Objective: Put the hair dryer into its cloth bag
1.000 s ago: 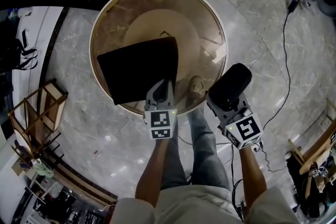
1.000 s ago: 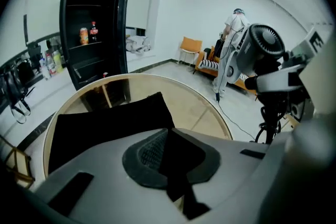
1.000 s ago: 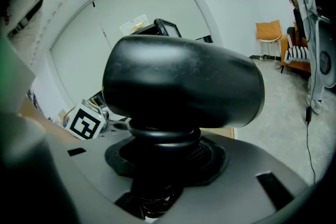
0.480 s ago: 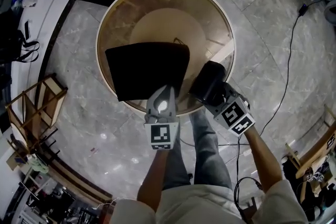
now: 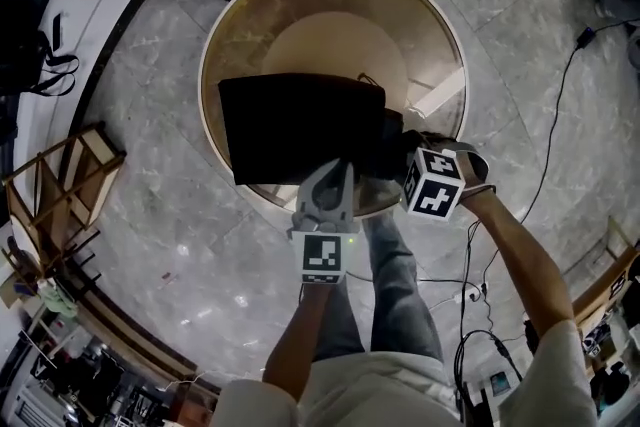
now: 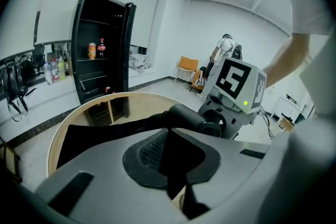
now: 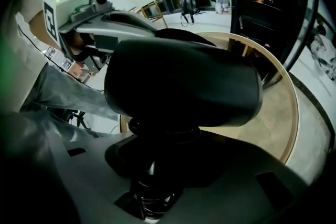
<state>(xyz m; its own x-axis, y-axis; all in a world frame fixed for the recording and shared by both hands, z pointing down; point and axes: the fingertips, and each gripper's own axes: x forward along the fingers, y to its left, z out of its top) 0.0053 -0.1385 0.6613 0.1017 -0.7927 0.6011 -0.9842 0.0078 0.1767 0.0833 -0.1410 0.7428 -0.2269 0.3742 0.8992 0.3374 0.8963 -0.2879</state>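
Cloth bag [image 5: 295, 125] over the table [image 5: 330, 30], hair dryer [image 7: 184, 84] at its right edge.

Matt black cloth bag [image 5: 295, 127]; smooth, matt black plastic hair dryer [image 7: 184, 86]; glossy brown glass table top [image 5: 300, 5], pale rim; polished grey stone floor [image 5: 160, 215].

The right gripper [image 5: 405, 155] has swung in from beyond the rim of the round surface [image 5: 215, 45]. It dipped and rolled over as it came. The hair dryer [image 5: 392, 137] it carries was well clear of the cloth bag [image 5: 300, 125] a second ago and now sits tight against the bag's right edge. It may already be at the opening, though black on black makes that hard to judge. The left gripper [image 5: 335, 173] has lifted the bag's near edge a little.
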